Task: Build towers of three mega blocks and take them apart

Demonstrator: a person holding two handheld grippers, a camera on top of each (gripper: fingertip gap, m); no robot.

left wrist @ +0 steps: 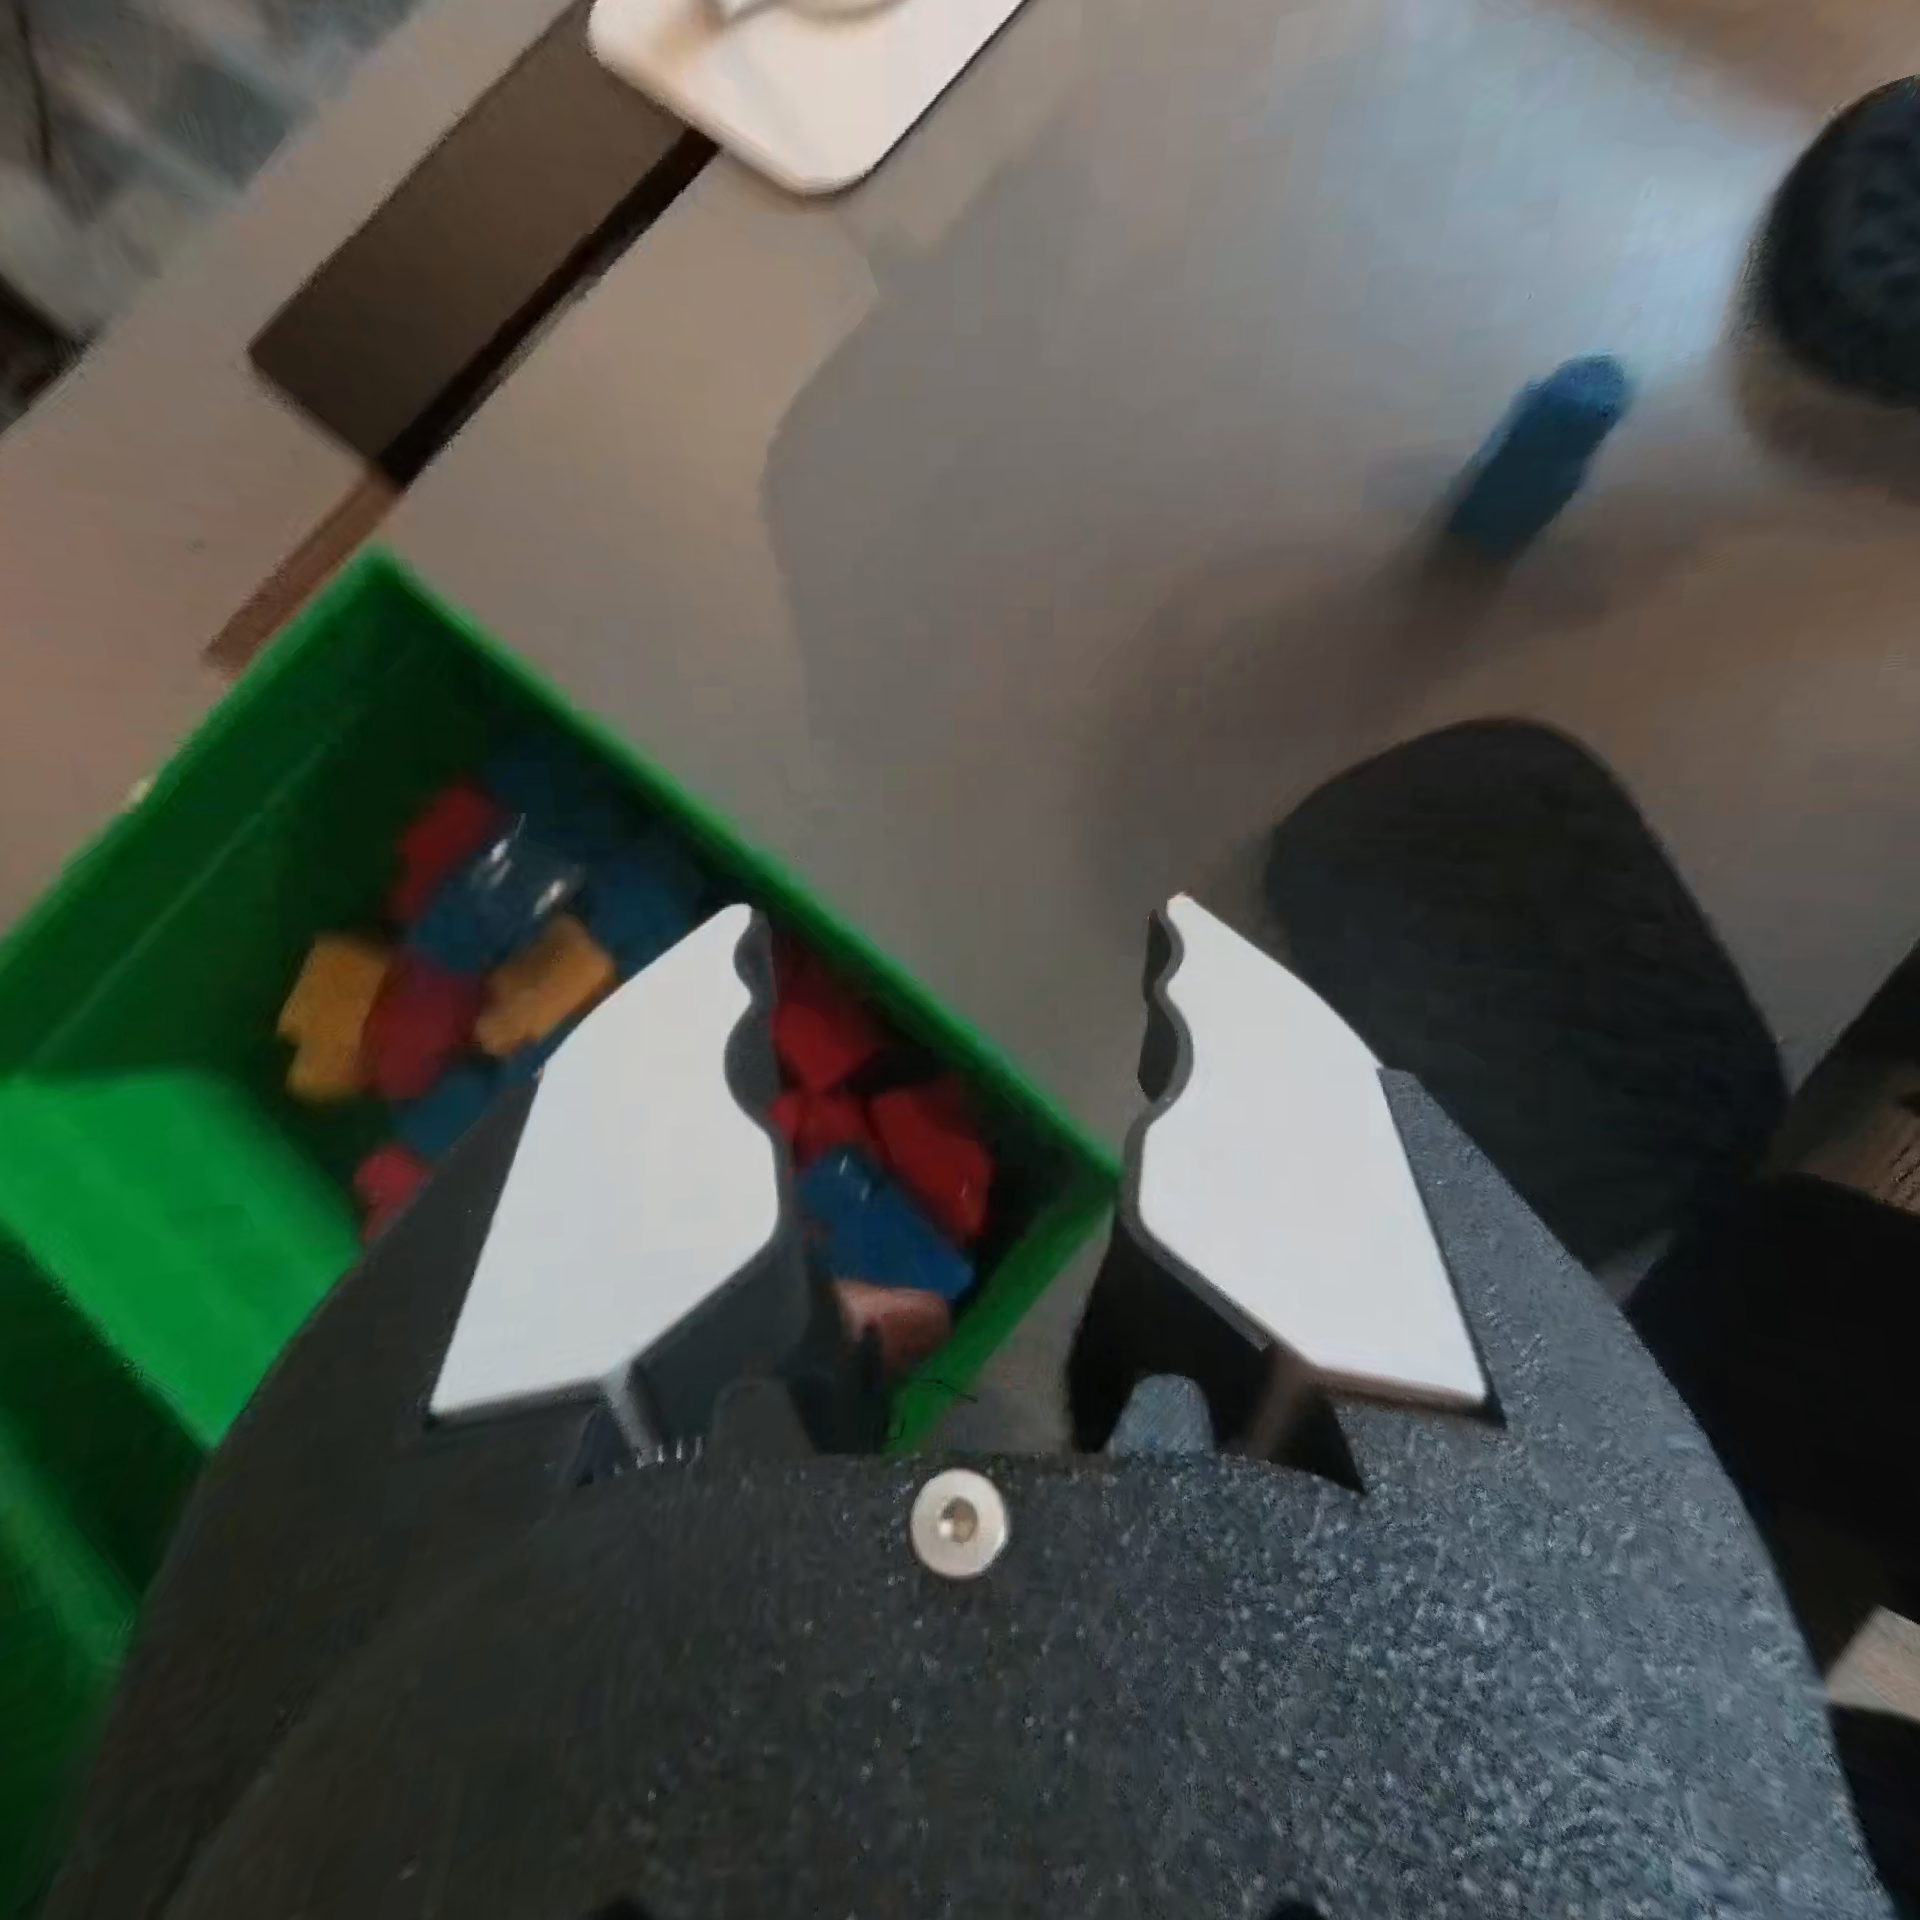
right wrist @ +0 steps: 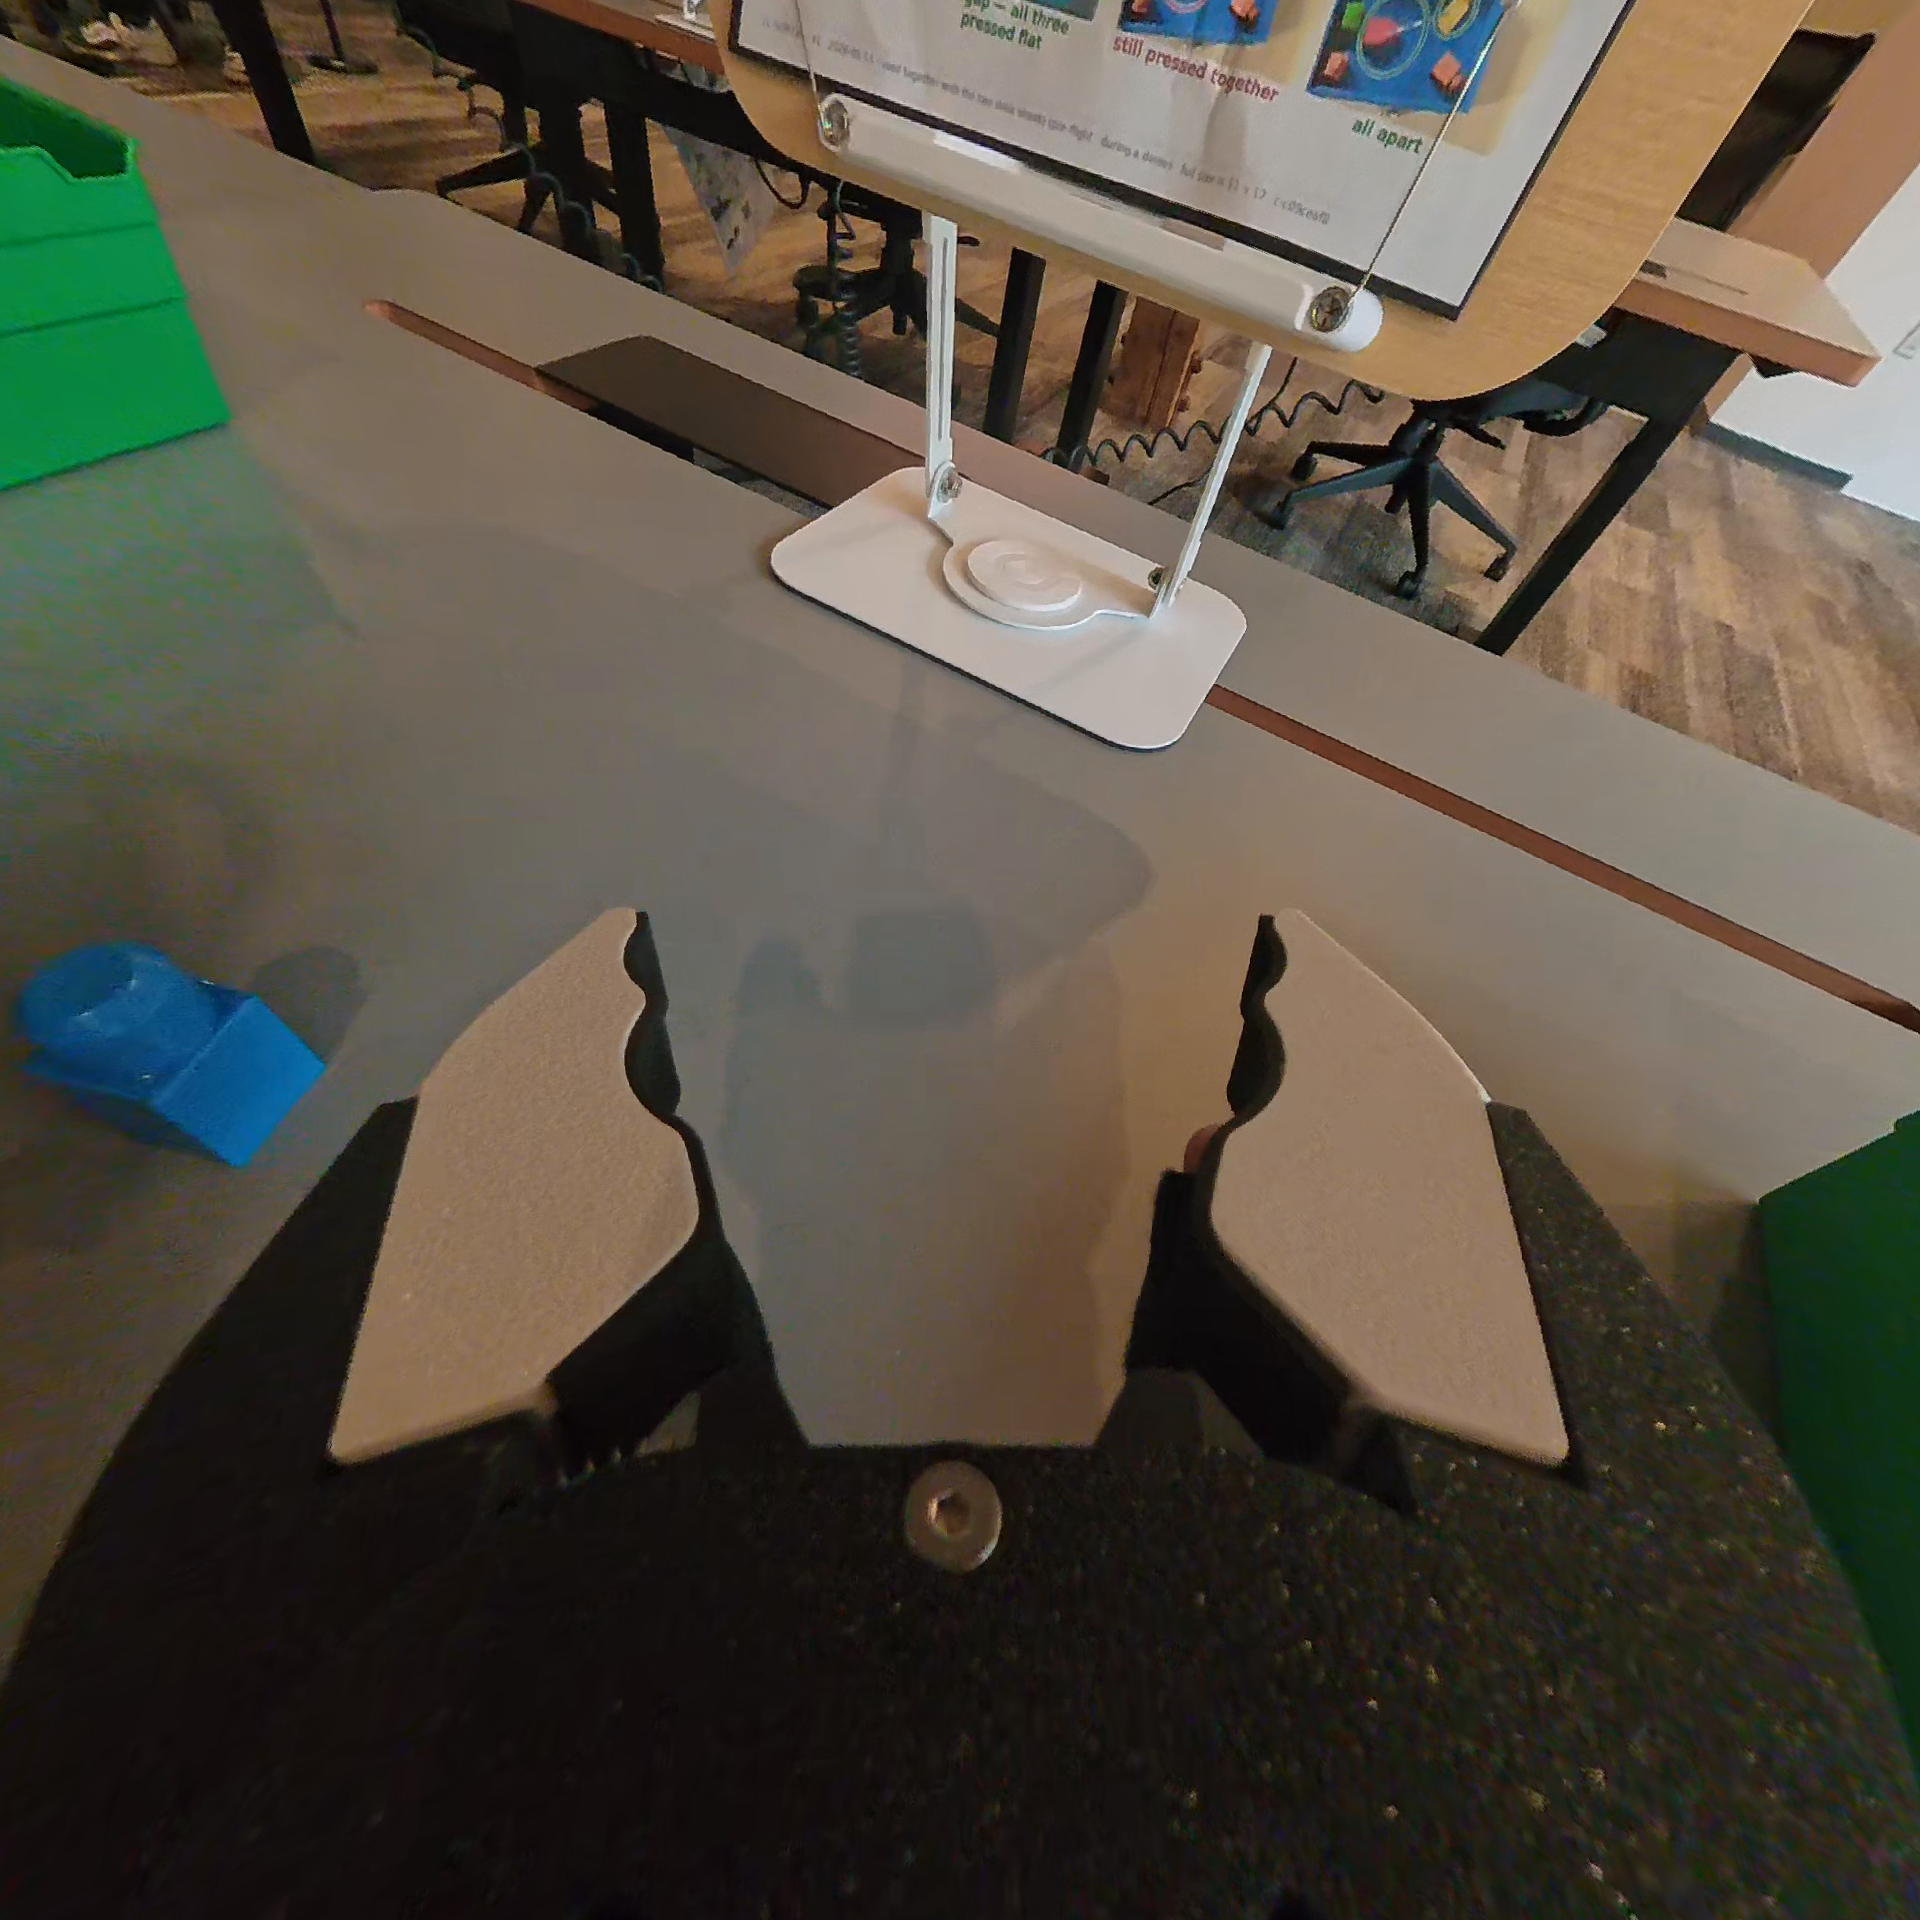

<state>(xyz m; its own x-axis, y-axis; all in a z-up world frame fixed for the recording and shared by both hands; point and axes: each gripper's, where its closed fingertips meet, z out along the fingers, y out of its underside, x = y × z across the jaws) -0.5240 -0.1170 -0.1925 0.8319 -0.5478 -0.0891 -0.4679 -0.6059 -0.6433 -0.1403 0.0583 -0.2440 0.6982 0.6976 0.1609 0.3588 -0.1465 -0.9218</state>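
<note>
My left gripper (left wrist: 951,914) is open and empty, held above the near corner of a green bin (left wrist: 914,997). The bin holds several red, blue and yellow mega blocks (left wrist: 447,997). One blue mega block (left wrist: 1538,457) stands alone on the grey table to the far right; it also shows in the right wrist view (right wrist: 166,1049), lying to the left of my right gripper (right wrist: 951,925). My right gripper is open and empty above bare table. The left wrist view is blurred.
A white stand base (right wrist: 1008,603) holding an instruction board (right wrist: 1247,156) sits at the table's far edge. A dark slot cover (right wrist: 686,400) lies beside it. A green object (right wrist: 1849,1351) is at the right. A black office chair (left wrist: 1507,977) is below the table edge.
</note>
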